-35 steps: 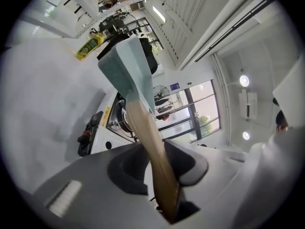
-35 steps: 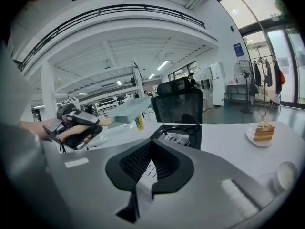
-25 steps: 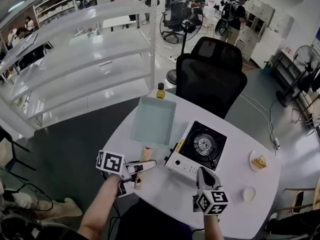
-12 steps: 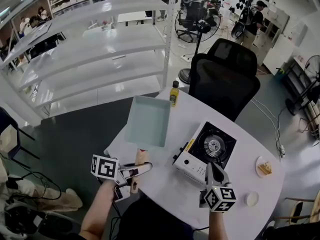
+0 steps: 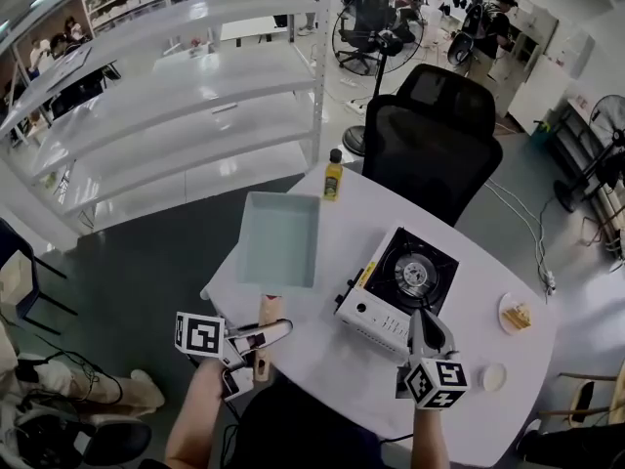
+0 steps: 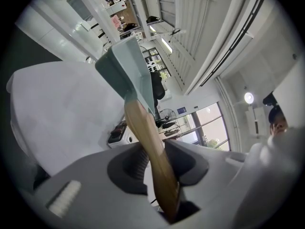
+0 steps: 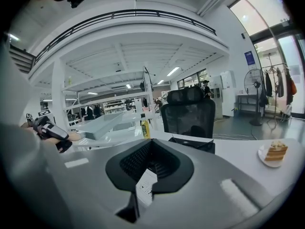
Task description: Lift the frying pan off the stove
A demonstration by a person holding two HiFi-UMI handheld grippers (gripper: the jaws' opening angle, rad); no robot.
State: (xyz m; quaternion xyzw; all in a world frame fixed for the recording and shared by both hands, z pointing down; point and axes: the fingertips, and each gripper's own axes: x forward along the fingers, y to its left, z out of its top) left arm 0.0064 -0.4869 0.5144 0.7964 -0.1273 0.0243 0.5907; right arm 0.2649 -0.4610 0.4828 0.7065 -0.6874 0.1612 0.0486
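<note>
The frying pan (image 5: 280,239) is square and pale teal, with a wooden handle (image 5: 265,325). It is over the left part of the white table (image 5: 322,374), left of the stove and off its burner. My left gripper (image 5: 276,330) is shut on the handle, which runs between the jaws in the left gripper view and leads to the pan (image 6: 128,68). The portable gas stove (image 5: 398,286) has its black burner bare. My right gripper (image 5: 430,332) hovers by the stove's front right corner, jaws together and holding nothing. The right gripper view shows the stove (image 7: 195,144) just ahead.
A yellow bottle (image 5: 334,175) stands at the table's far edge. A plate with a cake slice (image 5: 515,315) and a small white dish (image 5: 494,377) sit at the right. A black office chair (image 5: 430,135) is behind the table and white shelving (image 5: 166,96) at the left.
My left gripper has carried the pan a little to the left, away from the stove. The right gripper has stayed by the stove's front.
</note>
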